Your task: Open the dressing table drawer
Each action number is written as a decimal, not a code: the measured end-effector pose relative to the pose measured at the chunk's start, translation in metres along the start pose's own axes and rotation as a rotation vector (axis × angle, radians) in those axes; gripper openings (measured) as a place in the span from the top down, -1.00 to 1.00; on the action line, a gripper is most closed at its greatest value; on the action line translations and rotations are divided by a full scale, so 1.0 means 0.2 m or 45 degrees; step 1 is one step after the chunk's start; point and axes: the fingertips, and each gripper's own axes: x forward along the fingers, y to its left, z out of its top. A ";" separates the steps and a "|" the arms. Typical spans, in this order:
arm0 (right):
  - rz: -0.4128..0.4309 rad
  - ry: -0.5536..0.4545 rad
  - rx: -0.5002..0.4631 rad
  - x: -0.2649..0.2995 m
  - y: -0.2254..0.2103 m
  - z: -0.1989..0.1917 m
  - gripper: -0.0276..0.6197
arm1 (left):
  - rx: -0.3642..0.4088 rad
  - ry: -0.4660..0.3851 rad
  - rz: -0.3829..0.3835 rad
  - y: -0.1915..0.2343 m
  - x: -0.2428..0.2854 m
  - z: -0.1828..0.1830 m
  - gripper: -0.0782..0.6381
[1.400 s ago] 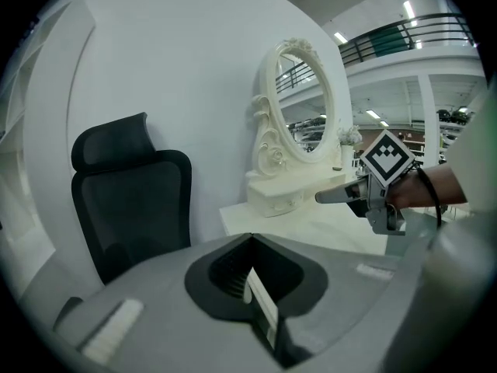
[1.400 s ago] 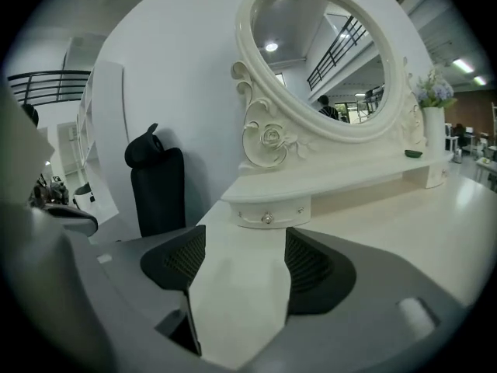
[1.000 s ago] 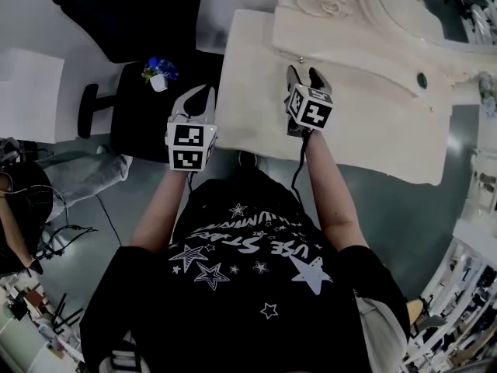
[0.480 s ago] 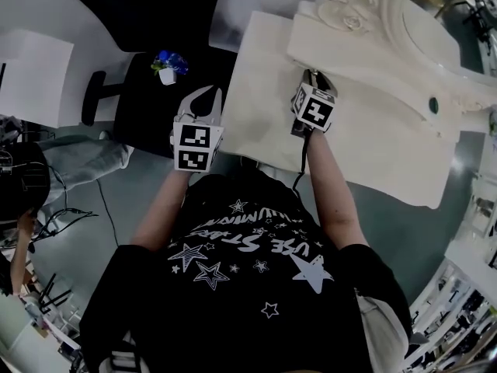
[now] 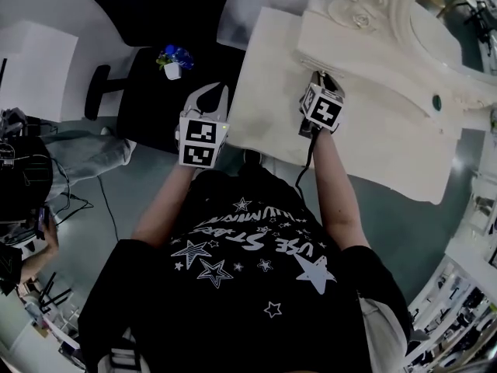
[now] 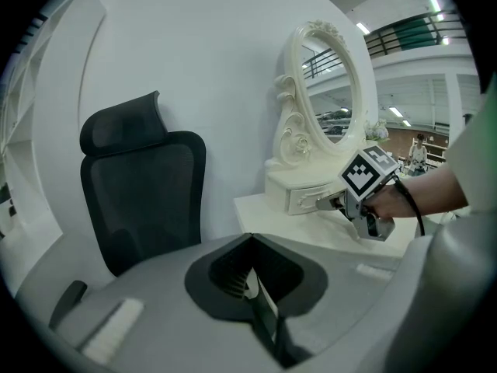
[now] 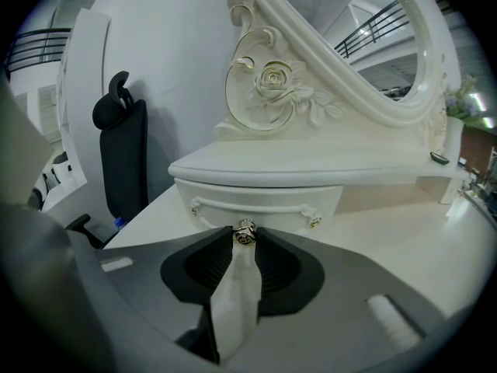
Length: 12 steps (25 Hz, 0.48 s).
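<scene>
The cream dressing table (image 5: 268, 92) carries a small drawer (image 7: 260, 199) under the carved mirror base. In the right gripper view, my right gripper (image 7: 246, 239) is shut on the drawer's little metal knob (image 7: 246, 230), and the drawer front sits back under the overhanging top. From the head view, the right gripper (image 5: 320, 81) points at the drawer on the tabletop. My left gripper (image 5: 211, 92) hangs off the table's left edge, shut with nothing in it. The left gripper view shows its jaw tips (image 6: 250, 243) meeting, with the right gripper (image 6: 345, 202) at the drawer (image 6: 307, 200).
An oval mirror (image 5: 443, 29) rises behind the drawer. A black office chair (image 6: 144, 200) stands left of the table, with a small pot of blue flowers (image 5: 174, 59) on a dark seat. A white box (image 5: 35, 61) and a seated person (image 5: 31, 169) are at far left.
The right gripper has moved forward to the drawer and shut on its knob; a second ago its jaws stood apart. The left gripper has stayed beside the table edge.
</scene>
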 end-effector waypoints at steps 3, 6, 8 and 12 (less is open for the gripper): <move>-0.010 0.010 0.004 -0.04 0.00 -0.03 0.54 | 0.006 -0.001 -0.019 0.00 -0.03 -0.02 0.78; -0.017 0.019 0.009 -0.08 0.02 -0.07 0.54 | 0.013 0.003 -0.035 0.01 -0.05 -0.04 0.78; -0.019 0.025 0.016 -0.10 0.02 -0.09 0.54 | 0.021 0.005 -0.048 0.00 -0.07 -0.05 0.78; -0.034 0.032 0.027 -0.16 0.03 -0.16 0.54 | 0.037 0.009 -0.079 -0.01 -0.11 -0.09 0.78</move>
